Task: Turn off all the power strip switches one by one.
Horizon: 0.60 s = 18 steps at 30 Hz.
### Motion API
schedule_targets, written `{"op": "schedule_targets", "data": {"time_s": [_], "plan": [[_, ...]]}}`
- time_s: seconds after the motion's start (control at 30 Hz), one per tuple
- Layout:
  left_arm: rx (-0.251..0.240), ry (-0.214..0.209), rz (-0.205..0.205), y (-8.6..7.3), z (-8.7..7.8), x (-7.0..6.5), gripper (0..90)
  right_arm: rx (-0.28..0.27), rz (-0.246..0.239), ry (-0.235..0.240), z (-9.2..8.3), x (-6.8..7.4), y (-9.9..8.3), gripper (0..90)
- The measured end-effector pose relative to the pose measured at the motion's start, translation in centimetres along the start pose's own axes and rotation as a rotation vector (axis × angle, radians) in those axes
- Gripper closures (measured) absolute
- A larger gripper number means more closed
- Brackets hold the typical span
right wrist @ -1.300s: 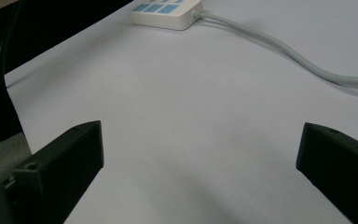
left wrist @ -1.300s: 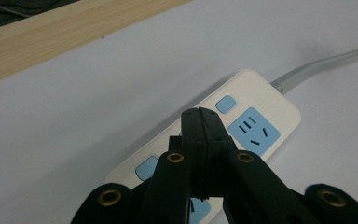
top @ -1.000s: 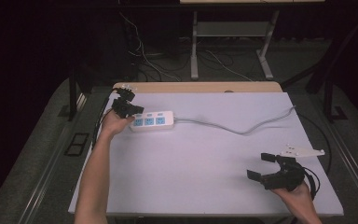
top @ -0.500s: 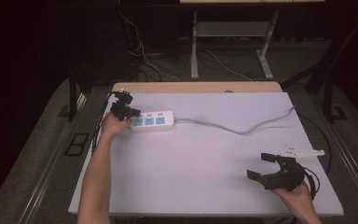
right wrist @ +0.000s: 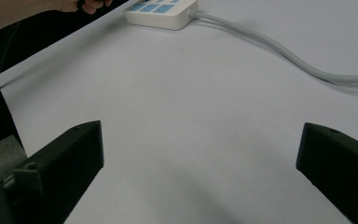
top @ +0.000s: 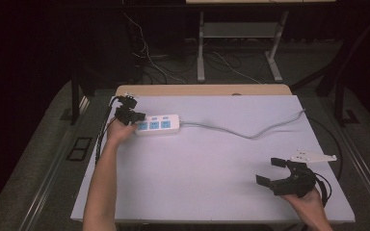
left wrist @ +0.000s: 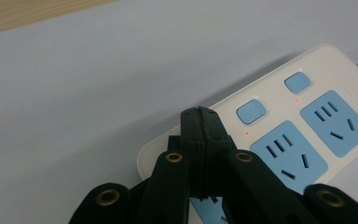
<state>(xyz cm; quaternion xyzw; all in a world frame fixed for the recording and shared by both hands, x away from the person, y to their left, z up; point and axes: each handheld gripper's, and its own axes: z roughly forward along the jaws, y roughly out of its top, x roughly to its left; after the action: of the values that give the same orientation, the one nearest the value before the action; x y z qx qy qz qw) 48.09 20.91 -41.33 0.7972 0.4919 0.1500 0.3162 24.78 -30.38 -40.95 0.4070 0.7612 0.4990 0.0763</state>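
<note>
A white power strip (top: 159, 124) with blue sockets and blue switches lies at the table's far left. Its grey cable (top: 250, 134) runs off to the right. My left gripper (top: 134, 115) is shut with nothing between its jaws. In the left gripper view its closed tips (left wrist: 200, 112) hover at the left end of the power strip (left wrist: 317, 93), just beside a blue switch (left wrist: 252, 111); contact cannot be judged. Small red dots glow by the switches. My right gripper (top: 266, 170) stands open near the front right corner, and the right gripper view has its jaws (right wrist: 200, 140) wide apart over bare table.
The table (top: 212, 192) has a white top with a wooden strip (top: 202, 90) along its far edge. A white bracket-like part (top: 313, 157) lies just behind my right gripper. In the right gripper view the power strip (right wrist: 161, 14) and cable (right wrist: 279, 51) lie far off.
My left gripper has shifted only slightly at the strip's left end, staying shut. The right gripper has kept still and open.
</note>
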Motion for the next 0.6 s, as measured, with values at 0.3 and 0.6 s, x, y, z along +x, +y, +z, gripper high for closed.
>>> {"op": "schedule_targets", "data": {"time_s": [0.3, 0.6], "plan": [[0.000, -0.012, -0.014, -0.12, 0.06, 0.11, 89.7, -0.003, -0.002, -0.003, -0.12, -0.02, 0.03, 0.5], [0.003, -0.001, -0.030, -0.09, 0.01, 0.03, 89.4, -0.012, 0.000, -0.004, -0.25, -0.05, 0.04, 0.5]]}}
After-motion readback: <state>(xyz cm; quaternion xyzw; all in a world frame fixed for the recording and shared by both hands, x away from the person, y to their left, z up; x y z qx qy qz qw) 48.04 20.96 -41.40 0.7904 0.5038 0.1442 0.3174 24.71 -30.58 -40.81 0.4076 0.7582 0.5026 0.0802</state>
